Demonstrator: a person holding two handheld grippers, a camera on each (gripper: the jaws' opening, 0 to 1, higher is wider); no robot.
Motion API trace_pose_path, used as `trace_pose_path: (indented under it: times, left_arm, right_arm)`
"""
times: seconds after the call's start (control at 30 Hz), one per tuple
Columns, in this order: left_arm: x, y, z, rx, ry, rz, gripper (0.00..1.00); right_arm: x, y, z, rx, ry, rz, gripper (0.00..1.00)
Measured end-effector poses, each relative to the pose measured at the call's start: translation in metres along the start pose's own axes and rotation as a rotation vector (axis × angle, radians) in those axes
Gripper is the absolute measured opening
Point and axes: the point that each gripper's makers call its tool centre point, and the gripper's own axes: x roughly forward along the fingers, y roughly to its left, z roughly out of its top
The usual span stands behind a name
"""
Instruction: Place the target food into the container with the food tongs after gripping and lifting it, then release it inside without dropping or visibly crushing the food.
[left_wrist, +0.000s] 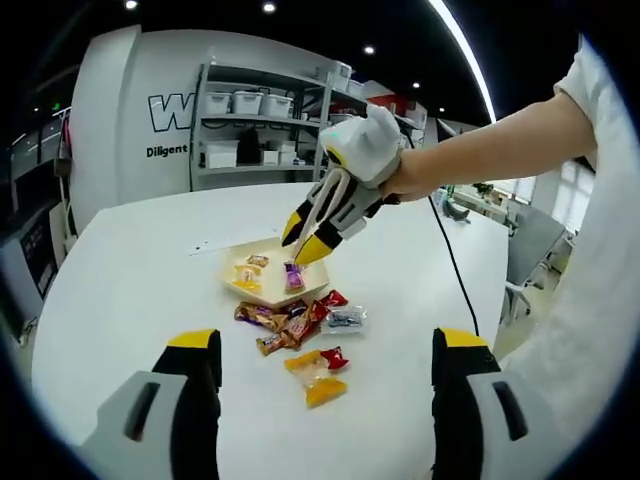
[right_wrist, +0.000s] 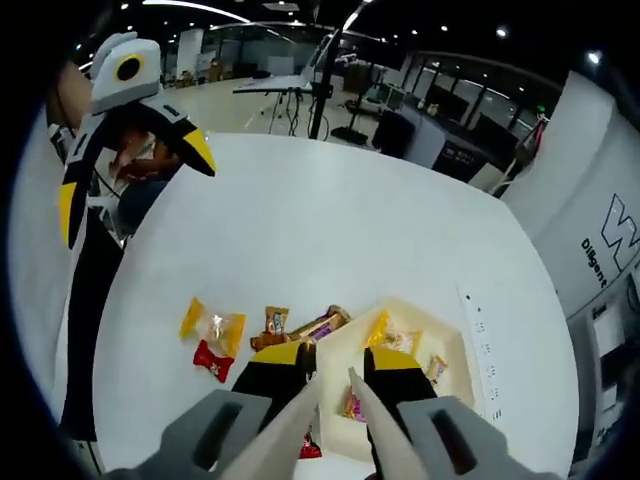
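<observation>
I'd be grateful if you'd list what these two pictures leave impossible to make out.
- Right gripper: tongs shut on a purple candy over the tray; whether it touches the tray is unclear in the left gripper view.
- Right gripper view: tongs and jaws hide most of that candy.
- Wrapper print in the candy pile: too small.
- Wall lettering: partly hidden behind the shelf.
</observation>
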Motion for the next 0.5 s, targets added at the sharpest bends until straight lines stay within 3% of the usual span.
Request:
trace_pose_path:
  times: [0.5]
  left_arm:
    - [-0.004, -0.002, -0.003, -0.001, 0.001, 0.006, 0.84]
  right_arm:
    - [0.024, 0.063, -0.008, -0.02, 0.018, 0.121, 0.18]
